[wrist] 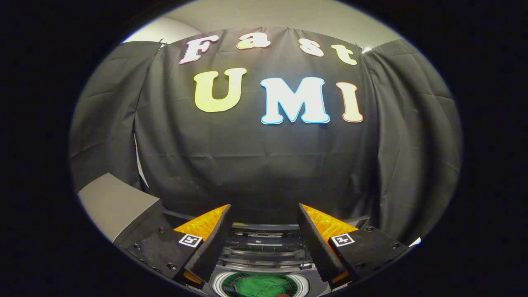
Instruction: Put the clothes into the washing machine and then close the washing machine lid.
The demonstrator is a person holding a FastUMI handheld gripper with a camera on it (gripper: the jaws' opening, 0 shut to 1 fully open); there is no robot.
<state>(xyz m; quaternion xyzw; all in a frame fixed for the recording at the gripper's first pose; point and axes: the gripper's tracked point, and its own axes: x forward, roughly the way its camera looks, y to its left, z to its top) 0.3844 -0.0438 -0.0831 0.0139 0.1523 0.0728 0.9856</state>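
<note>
My gripper (264,212) stands open, its two fingers spread wide with nothing between them, held high above the washing machine (264,251). Below and between the fingers I look down on the machine's top and its round drum opening (260,284). A green garment (260,286) lies inside the drum. The folded-back lid (264,239) shows as dark, glossy ridges just beyond the opening, between the fingers.
Black cloth (264,165) hangs close behind the machine as the booth's wall. A grey flat surface (111,202) juts in beside the left finger. Pale wall and ceiling show above the cloth.
</note>
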